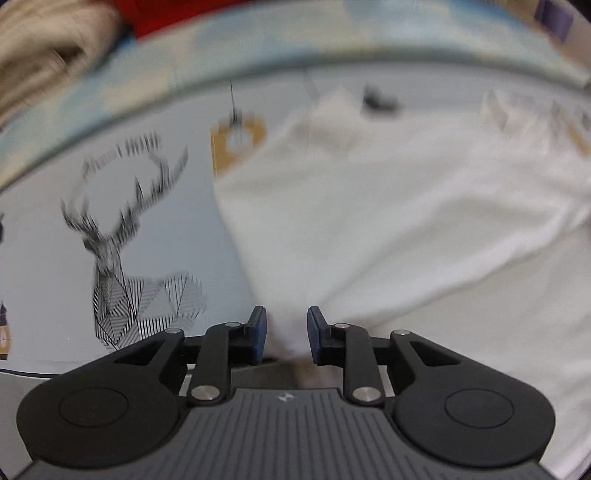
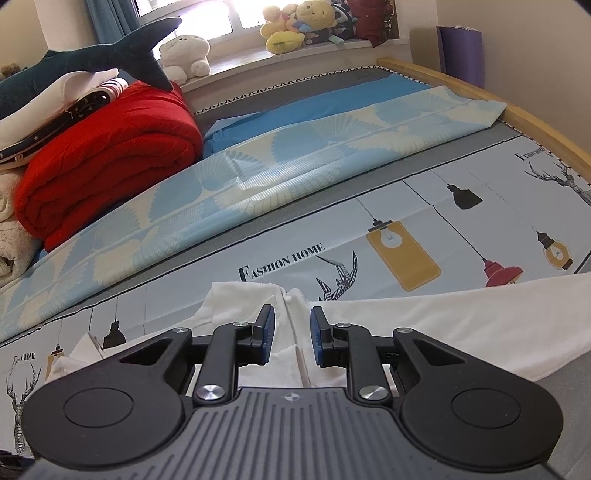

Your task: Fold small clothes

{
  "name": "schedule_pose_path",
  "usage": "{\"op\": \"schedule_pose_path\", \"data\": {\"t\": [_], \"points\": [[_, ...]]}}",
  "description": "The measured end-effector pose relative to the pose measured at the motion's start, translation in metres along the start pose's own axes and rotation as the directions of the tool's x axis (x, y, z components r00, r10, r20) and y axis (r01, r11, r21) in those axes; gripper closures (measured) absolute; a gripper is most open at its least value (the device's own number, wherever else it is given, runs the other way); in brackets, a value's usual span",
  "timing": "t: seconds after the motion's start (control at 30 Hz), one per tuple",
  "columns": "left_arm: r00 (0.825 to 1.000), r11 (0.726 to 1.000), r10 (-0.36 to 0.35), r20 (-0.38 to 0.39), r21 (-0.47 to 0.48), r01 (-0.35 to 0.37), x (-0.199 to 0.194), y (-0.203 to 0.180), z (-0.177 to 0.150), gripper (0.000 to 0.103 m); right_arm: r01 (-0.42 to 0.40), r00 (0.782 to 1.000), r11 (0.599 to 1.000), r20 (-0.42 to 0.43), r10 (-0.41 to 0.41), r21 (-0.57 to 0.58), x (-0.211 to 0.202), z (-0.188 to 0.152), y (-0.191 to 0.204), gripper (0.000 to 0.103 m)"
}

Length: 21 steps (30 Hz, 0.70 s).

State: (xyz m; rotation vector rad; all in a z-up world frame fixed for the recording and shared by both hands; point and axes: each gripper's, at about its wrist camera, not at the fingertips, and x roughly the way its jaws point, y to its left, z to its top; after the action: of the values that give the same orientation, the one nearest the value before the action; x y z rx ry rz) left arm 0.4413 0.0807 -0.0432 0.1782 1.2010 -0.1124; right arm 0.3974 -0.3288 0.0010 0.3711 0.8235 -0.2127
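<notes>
A white garment (image 1: 369, 221) lies spread on a printed sheet (image 1: 44, 258). In the left wrist view, blurred by motion, a bunched corner of it runs down between the blue pads of my left gripper (image 1: 286, 332); the jaws stand partly apart with cloth between them. In the right wrist view the white garment (image 2: 424, 314) lies across the sheet (image 2: 295, 240), and a ridge of it passes between the pads of my right gripper (image 2: 288, 332), whose jaws also stand partly apart around the cloth.
A folded red blanket (image 2: 103, 155) with stacked clothes and a plush shark (image 2: 92, 62) sits at the back left. A light blue patterned cover (image 2: 277, 155) lies across the bed. A wooden bed rail (image 2: 517, 110) runs at the right. Plush toys (image 2: 295, 26) line the windowsill.
</notes>
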Motion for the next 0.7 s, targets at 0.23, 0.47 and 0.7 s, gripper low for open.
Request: {"op": "schedule_pose_path", "data": {"t": [0.23,0.47,0.7], "points": [[0.977,0.999,0.045,0.21,0.001,-0.046,-0.096,-0.069,-0.003,0.051,-0.066,0.997,0.996,0.022,0.067,-0.064,-0.02,0.002,0.012,0.08],[0.972,0.998,0.068,0.225,-0.017,-0.066,-0.075,-0.112,-0.02,0.043,-0.109,0.991,0.989,0.068,0.116,-0.101,-0.053,-0.005,0.007,0.078],[0.964,0.998,0.054,0.26,0.026,-0.063,-0.066,-0.123,-0.006,0.041,-0.077,0.992,0.993,0.091,0.085,-0.085,-0.059,-0.003,-0.041,0.076]]}}
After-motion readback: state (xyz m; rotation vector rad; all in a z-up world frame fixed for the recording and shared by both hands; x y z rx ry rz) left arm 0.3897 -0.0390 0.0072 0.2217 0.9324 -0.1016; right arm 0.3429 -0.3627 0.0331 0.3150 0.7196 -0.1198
